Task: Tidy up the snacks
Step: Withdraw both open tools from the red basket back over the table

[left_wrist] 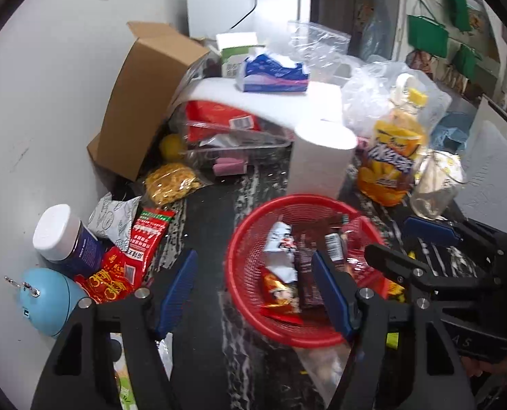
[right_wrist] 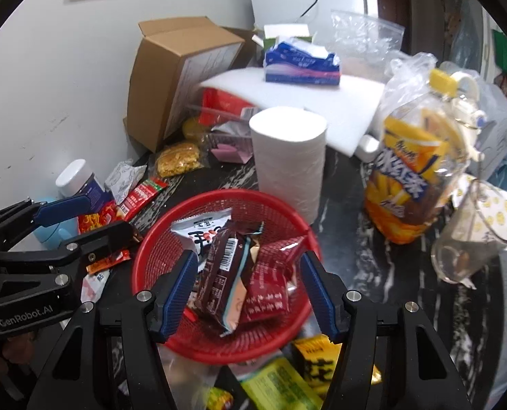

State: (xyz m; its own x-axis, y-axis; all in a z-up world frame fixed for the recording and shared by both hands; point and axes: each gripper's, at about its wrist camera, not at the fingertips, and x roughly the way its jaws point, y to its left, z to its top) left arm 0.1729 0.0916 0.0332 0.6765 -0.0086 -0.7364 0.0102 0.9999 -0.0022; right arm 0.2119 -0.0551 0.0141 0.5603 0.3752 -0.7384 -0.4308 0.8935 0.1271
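Two views. Left wrist: left hand-held gripper (left_wrist: 255, 294) half open, empty, over tabletop (left_wrist: 212, 218) beside red basket (left_wrist: 239, 239); loose snack packets (left_wrist: 140, 242) lie left, likely next pick. Right wrist: right hand-held gripper (right_wrist: 250, 294) parted, nothing gripped, above brown wafer pack (right_wrist: 219, 273) lying in basket.

Snack packets (right_wrist: 233, 273) (several) in red basket (right_wrist: 157, 235)

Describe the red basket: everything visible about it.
The red basket is a round, shallow bowl of what looks like plastic mesh with a thick solid rim. It sits upright on the dark marbled counter, just in front of the white paper roll. Inside lie several snack packets, among them a brown wrapped bar and a red sachet. The right tongs hover open above it, holding nothing.
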